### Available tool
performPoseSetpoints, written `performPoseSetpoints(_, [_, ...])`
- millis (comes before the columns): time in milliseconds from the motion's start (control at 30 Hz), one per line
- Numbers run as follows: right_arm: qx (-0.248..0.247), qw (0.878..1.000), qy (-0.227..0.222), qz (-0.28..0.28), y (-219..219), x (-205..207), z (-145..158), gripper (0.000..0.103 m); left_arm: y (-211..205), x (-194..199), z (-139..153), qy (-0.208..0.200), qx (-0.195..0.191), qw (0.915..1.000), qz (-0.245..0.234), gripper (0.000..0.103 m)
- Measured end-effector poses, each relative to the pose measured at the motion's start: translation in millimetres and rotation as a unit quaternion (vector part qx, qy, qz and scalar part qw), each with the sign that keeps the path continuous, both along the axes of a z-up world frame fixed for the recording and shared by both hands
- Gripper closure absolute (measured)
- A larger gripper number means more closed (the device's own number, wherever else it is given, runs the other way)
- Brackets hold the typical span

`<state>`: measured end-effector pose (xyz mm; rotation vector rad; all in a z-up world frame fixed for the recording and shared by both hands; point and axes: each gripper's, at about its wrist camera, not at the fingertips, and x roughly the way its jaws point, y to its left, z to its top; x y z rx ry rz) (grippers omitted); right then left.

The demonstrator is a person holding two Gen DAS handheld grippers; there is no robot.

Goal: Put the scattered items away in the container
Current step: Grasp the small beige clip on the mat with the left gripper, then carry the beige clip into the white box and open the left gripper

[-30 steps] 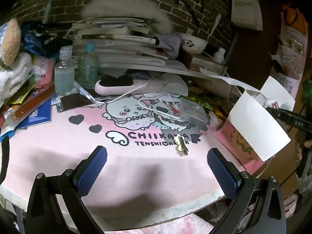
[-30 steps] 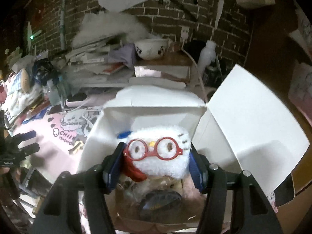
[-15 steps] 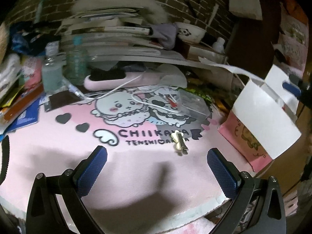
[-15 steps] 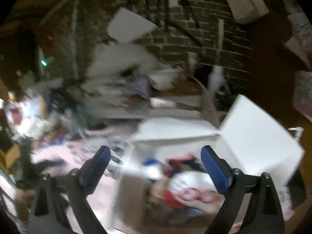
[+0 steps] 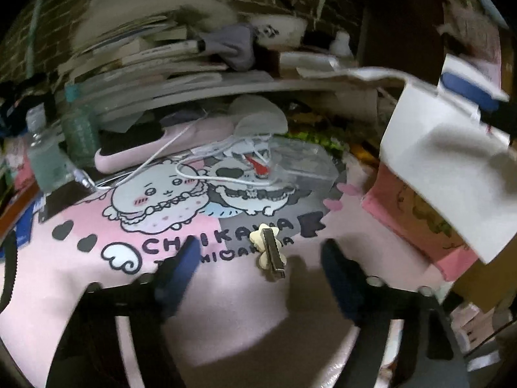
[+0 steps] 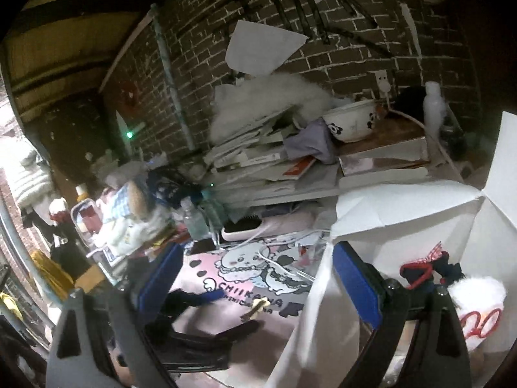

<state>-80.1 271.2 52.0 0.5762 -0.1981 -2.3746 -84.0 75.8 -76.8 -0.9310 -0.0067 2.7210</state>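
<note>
A cream flower hair clip (image 5: 270,250) with a metal clasp lies on the pink Chiikawa mat (image 5: 226,307). My left gripper (image 5: 261,278) is open, its blue fingers on either side of the clip, just short of it. The clip also shows in the right wrist view (image 6: 253,311). My right gripper (image 6: 255,284) is open and empty, beside the white box (image 6: 420,226). The white plush with red glasses (image 6: 478,310) lies inside the box. The box shows at the right of the left wrist view (image 5: 446,168).
A pink hairbrush (image 5: 161,148) with a white cable, a clear plastic case (image 5: 300,161) and two clear bottles (image 5: 48,158) sit at the mat's far side. Stacked books (image 6: 258,158) and a panda bowl (image 6: 350,123) stand behind. A pink bag (image 5: 416,223) leans under the box.
My right gripper let go of the plush into the box and pulled back and left. My left gripper moved forward to the hair clip and its fingers narrowed around it.
</note>
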Motion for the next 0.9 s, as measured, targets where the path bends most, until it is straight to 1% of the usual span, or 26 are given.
performPoseSetpoints(33, [-0.004,1.000,0.000,0.004,0.3,-0.4,-0.2,0.010,1.9,-1.3,-1.5,-0.002,-0.005,1.0000,-0.002,0.042])
performPoseSetpoints(67, [-0.008,1.000,-0.002,0.008,1.3,-0.5,-0.4,0.010,3.7,-2.5,-3.0,-0.003,-0.009,1.0000,-0.003,0.050])
performPoseSetpoints(100, [-0.013,1.000,-0.006,0.011,2.1,-1.0,-1.0,0.010,5.2,-3.2,-4.4,-0.004,-0.012,0.9999,-0.004,0.055])
performPoseSetpoints(200, [-0.022,0.999,-0.013,0.018,4.1,-2.2,-2.6,0.010,10.3,-1.8,-6.0,0.002,-0.032,0.9995,-0.003,0.057])
performPoseSetpoints(233, [-0.025,0.999,-0.014,0.019,4.7,-2.1,-2.8,0.010,11.0,-1.5,-5.9,0.002,-0.033,0.9994,-0.005,0.061])
performPoseSetpoints(267, [-0.026,0.999,-0.015,0.019,4.8,-1.7,-2.8,0.010,11.2,-1.5,-5.8,0.003,-0.033,0.9994,-0.006,0.071])
performPoseSetpoints(300, [-0.028,0.999,-0.015,0.020,4.8,-1.0,-2.7,0.010,11.6,-1.1,-5.7,0.004,-0.034,0.9994,-0.006,0.080])
performPoseSetpoints(400, [-0.029,0.999,-0.016,0.023,2.5,2.2,-1.9,0.010,12.2,-0.4,-5.5,0.004,-0.032,0.9994,-0.013,0.089])
performPoseSetpoints(533, [-0.022,0.999,-0.015,0.027,-6.1,7.1,-1.9,0.010,8.8,3.1,-5.2,0.004,-0.029,0.9995,-0.009,0.090])
performPoseSetpoints(633, [-0.016,0.999,-0.012,0.027,-15.5,11.9,-2.1,0.010,-2.8,8.8,-4.8,0.005,-0.024,0.9997,0.001,0.090])
performPoseSetpoints(767, [-0.001,1.000,-0.001,0.016,-33.8,21.4,-3.0,0.010,-32.9,18.2,-1.3,0.009,-0.010,0.9994,0.032,0.090])
performPoseSetpoints(900, [0.022,1.000,0.013,0.006,-55.8,32.6,-9.0,0.010,-68.7,28.3,9.0,0.016,0.002,0.9976,0.068,0.090])
